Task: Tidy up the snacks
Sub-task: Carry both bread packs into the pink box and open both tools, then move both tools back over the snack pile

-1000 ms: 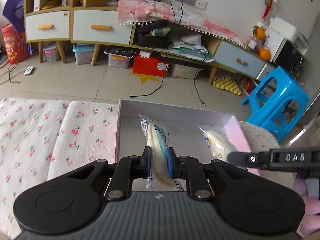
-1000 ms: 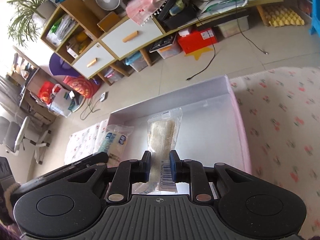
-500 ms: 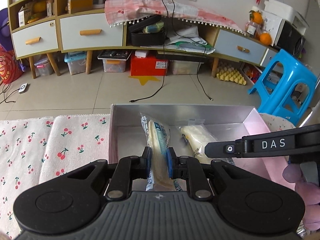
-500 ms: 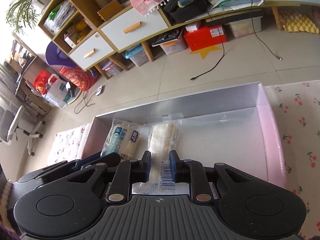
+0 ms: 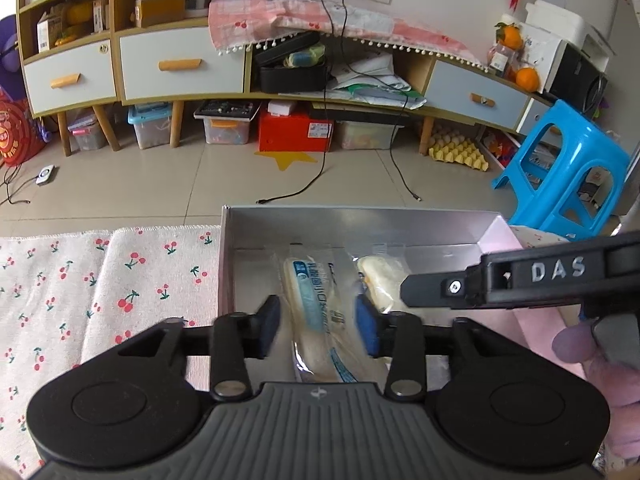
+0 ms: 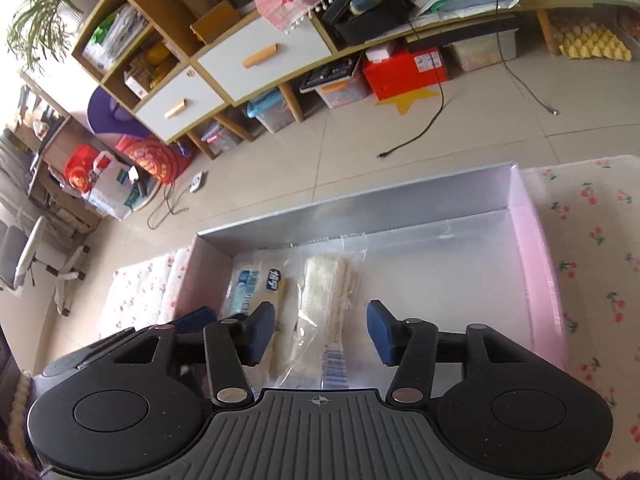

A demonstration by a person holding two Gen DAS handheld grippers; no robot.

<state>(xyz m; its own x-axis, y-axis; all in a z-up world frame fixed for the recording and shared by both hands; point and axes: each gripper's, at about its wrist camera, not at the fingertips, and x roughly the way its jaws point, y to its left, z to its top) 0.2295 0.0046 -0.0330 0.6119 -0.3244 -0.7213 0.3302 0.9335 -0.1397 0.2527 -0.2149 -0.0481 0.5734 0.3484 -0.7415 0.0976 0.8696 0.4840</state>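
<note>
A shallow pink box (image 5: 498, 236) with a silver inside (image 6: 536, 240) sits on the cherry-print cloth. Two wrapped snacks lie side by side on its floor. The blue-labelled snack (image 5: 310, 304) lies between the fingers of my open left gripper (image 5: 318, 330); it also shows in the right wrist view (image 6: 256, 284). The pale snack with a barcode (image 6: 326, 300) lies between the fingers of my open right gripper (image 6: 322, 334); part of it shows in the left wrist view (image 5: 380, 280). The right gripper's body (image 5: 520, 280) crosses the left wrist view.
The cherry-print cloth (image 5: 80, 280) covers the table on both sides of the box (image 6: 592, 260). Beyond the table edge are tiled floor, a blue plastic stool (image 5: 560, 176), a long wooden cabinet (image 5: 180, 64), storage bins and loose cables.
Both grippers have opened and let go of their snacks, which now lie flat on the box floor. Before, each gripper was shut on its snack over the box.
</note>
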